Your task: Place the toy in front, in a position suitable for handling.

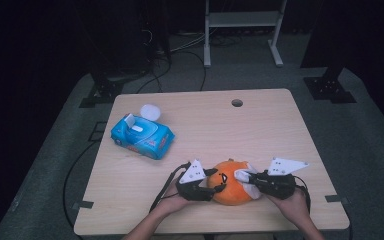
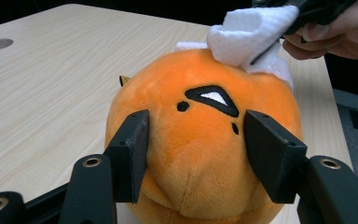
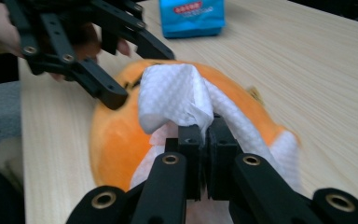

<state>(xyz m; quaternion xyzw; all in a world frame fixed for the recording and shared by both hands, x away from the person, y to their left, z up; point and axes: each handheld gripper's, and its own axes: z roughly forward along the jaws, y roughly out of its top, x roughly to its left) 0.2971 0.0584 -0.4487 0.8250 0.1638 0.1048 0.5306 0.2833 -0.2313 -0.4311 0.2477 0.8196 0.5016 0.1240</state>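
A round orange plush toy (image 1: 230,194) with a stitched face lies near the table's front edge. My left gripper (image 1: 219,182) holds it from the left side; in the left gripper view both pads press into the plush toy (image 2: 196,177) beside its face. My right gripper (image 1: 245,179) comes in from the right, shut on a white wipe (image 1: 242,174). The wipe (image 3: 172,98) is bunched above the closed jaws of my right gripper (image 3: 204,140) and drapes over the top of the toy (image 3: 114,140). From the left gripper view the wipe (image 2: 247,37) rests on the toy's crown.
A blue pack of wipes (image 1: 142,136) with its flap lifted lies at the table's left, a white crumpled wad (image 1: 150,111) just behind it. The wooden table (image 1: 270,130) has a cable hole (image 1: 237,103) near its far edge. A white rack stands on the floor beyond.
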